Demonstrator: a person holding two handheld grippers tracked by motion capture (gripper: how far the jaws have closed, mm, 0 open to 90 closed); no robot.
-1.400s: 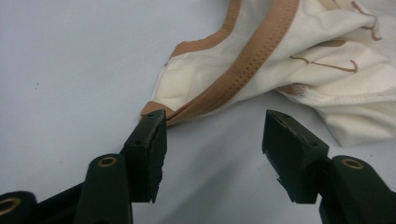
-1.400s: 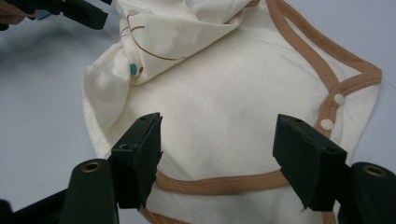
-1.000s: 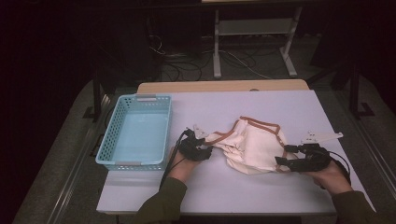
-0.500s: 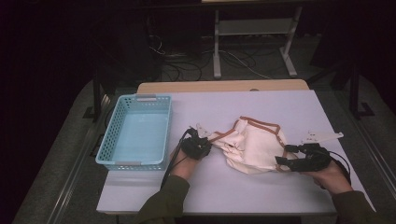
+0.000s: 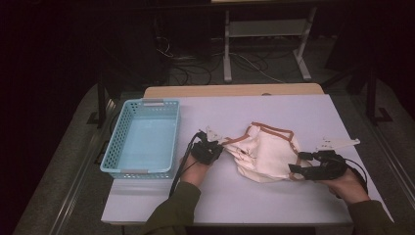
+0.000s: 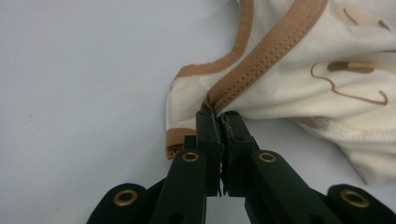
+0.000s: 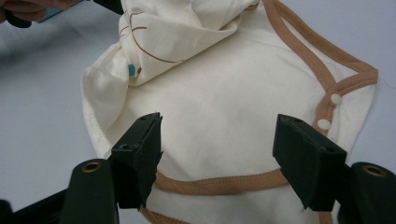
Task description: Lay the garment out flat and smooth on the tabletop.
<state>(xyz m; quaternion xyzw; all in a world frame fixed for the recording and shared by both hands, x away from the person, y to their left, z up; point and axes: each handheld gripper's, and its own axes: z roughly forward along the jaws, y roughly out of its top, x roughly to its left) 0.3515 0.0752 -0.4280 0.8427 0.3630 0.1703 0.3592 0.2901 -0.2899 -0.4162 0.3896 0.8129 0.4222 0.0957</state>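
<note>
A: Left gripper (image 6: 219,119) had just been closing; its jaws stood pinched together on the tan-trimmed edge of the cream garment (image 6: 299,79), cloth caught between the pads.

B: Noted. And in the high view?

A: There the left gripper (image 5: 215,148) sat at the garment's (image 5: 264,154) left corner, touching it. The garment lay crumpled on the white table (image 5: 303,112), between the two grippers.

B: Right side?

A: Right gripper (image 7: 217,149) had its jaws spread wide, one on either side of the garment's (image 7: 224,107) lower hem, hovering just over the cloth. Pads were not pressing on it. In the high view the right gripper (image 5: 299,169) stood at the garment's right edge.

B: Anything else on the table?

A: A light blue basket (image 5: 115,147), to the left of the left gripper and apart from the garment. Two white snaps (image 7: 329,111) showed along the tan trim in the right gripper view.
</note>
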